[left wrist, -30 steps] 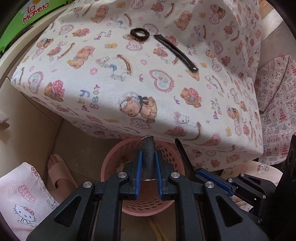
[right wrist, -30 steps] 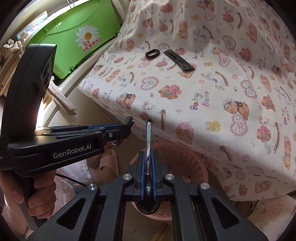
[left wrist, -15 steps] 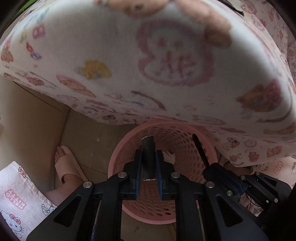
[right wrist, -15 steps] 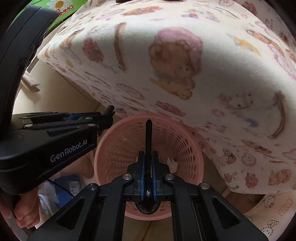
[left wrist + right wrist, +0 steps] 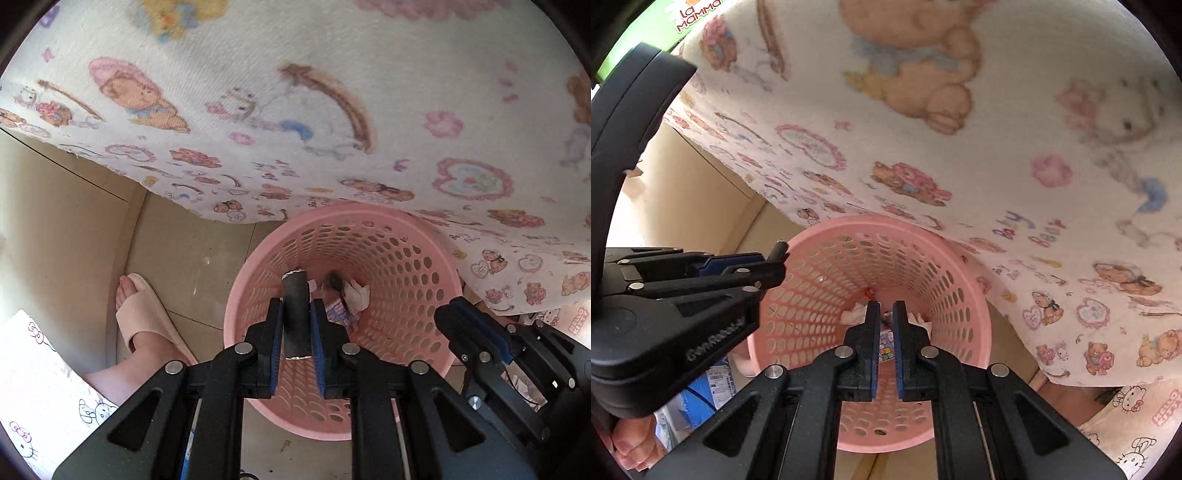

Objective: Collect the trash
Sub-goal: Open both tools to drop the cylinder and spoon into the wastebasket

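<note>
Cloth (image 5: 295, 110) (bear print) overhangs the far side of the basket (image 5: 417, 280) and covers the upper half of both views. It's the only thing crowding the opening, and the near side is unobstructed.

Basket is pink and perforated, standing on the floor directly below both grippers. Some trash already sits at the bottom: a white crumpled piece (image 5: 357, 293), a dark bit next to it, and printed paper.

Left gripper (image 5: 296, 325): clamped on a short dark tube (image 5: 295, 314). The tube's long axis runs along the fingers and points down into the basket mouth, with its pale-rimmed end over the interior, inside the rim line. Judgement: it's the nearer one for the next drop. Just open the jaws and the tube should fall in end-first; no travel needed.

Right gripper (image 5: 885, 328): jaws slightly parted, nothing between the pads, also aimed into the basket, beside the left one. From the right wrist view the left unit sits at the basket's left rim.

Foot in a slipper (image 5: 147, 314) is on the floor left of the basket, clear of the drop line.

Risk: the tube could bounce off the wall; otherwise low.
</note>
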`<state>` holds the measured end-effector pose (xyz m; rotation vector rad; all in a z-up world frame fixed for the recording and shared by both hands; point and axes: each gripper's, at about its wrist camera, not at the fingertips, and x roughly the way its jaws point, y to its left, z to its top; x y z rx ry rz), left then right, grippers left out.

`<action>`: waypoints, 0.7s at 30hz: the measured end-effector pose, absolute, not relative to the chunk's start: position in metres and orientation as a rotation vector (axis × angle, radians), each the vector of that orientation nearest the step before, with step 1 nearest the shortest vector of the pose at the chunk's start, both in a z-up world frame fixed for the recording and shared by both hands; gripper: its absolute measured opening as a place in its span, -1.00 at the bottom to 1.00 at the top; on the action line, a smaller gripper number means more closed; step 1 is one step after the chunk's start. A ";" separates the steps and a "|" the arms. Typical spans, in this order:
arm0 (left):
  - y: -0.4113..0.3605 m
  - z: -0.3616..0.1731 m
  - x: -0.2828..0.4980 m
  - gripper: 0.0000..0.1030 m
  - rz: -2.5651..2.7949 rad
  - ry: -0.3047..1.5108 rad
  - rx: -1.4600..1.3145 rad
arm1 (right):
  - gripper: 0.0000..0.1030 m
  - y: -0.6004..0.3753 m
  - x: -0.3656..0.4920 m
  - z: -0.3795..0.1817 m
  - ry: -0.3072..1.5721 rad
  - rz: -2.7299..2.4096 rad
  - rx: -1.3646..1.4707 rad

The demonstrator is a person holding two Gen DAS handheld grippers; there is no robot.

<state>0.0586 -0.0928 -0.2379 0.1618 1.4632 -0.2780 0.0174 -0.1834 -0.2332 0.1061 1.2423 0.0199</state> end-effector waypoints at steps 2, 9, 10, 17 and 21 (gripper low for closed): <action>-0.093 -0.238 0.058 -0.62 -0.279 1.464 0.167 | -0.84 -0.184 0.019 -0.236 1.258 0.022 0.112; -0.087 -0.237 0.059 -0.19 -0.252 1.463 0.164 | -0.30 -0.185 0.018 -0.241 1.270 0.001 0.098; -0.086 -0.236 0.060 -0.06 -0.248 1.464 0.162 | -0.11 -0.184 0.017 -0.241 1.261 -0.006 0.100; -0.077 -0.219 0.057 0.19 -0.239 1.456 0.125 | 0.07 -0.189 0.013 -0.225 1.241 -0.053 0.117; -0.072 -0.190 0.054 0.19 -0.246 1.378 0.106 | 0.07 -0.193 0.006 -0.199 1.202 -0.048 0.138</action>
